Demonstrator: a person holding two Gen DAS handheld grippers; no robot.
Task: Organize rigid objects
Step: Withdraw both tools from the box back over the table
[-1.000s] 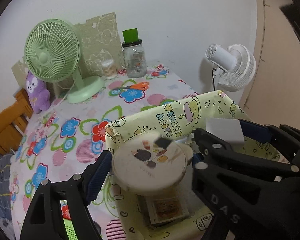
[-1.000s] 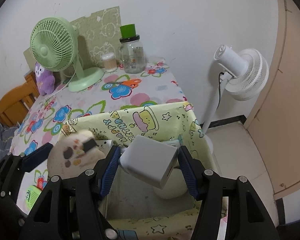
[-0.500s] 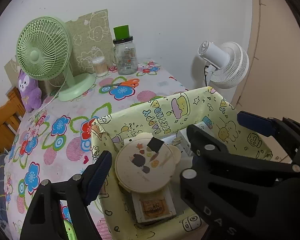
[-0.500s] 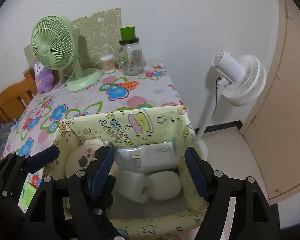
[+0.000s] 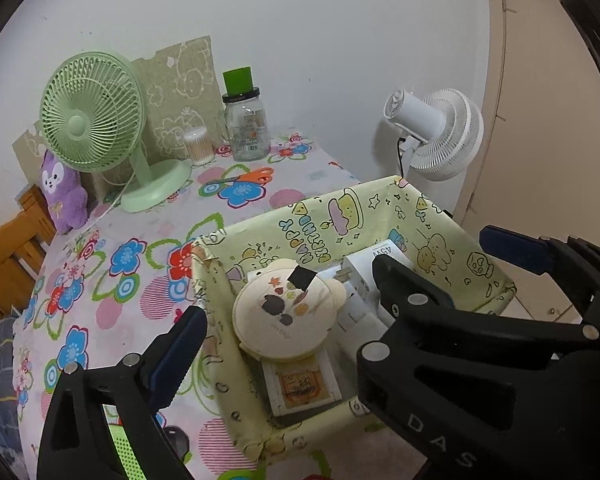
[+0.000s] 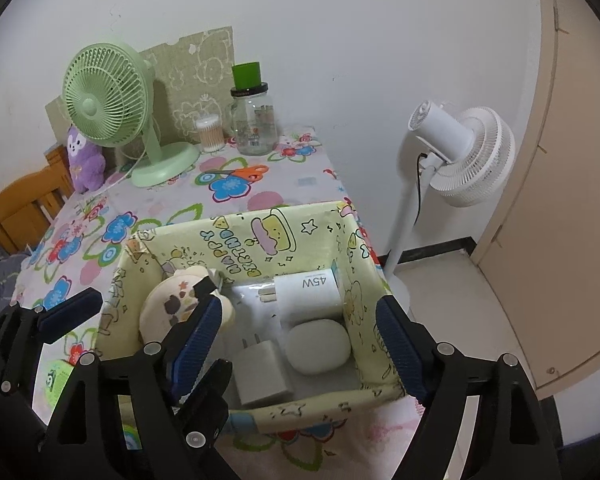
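Observation:
A yellow cartoon-print fabric box (image 6: 260, 220) (image 5: 340, 216) stands at the near right corner of the flowered table. In it lie a round cream bear-eared case (image 5: 284, 316) (image 6: 168, 312), a white 45W charger (image 6: 308, 290) (image 5: 364, 268), a smaller white charger (image 6: 262, 368), a white rounded pod (image 6: 320, 346) and a small card box (image 5: 300, 388). My left gripper (image 5: 300, 332) hovers over the round case, jaws opening, pads clear of it. My right gripper (image 6: 298, 308) hangs over the chargers, jaws opening, nothing between the pads. Its black body hides my left gripper's right finger.
At the back of the table stand a green desk fan (image 6: 100, 108), a green-lidded glass jar (image 6: 254, 120), a cotton swab tub (image 6: 210, 134) and a purple plush (image 6: 84, 160). Orange scissors (image 6: 246, 172) lie mid-table. A white floor fan (image 6: 460, 156) stands to the right, a wooden chair (image 6: 16, 212) to the left.
The left gripper let go of the round case and the right let go of the 45W charger. Both now lie in the box. Both pairs of jaws stand wider, and both grippers drew back.

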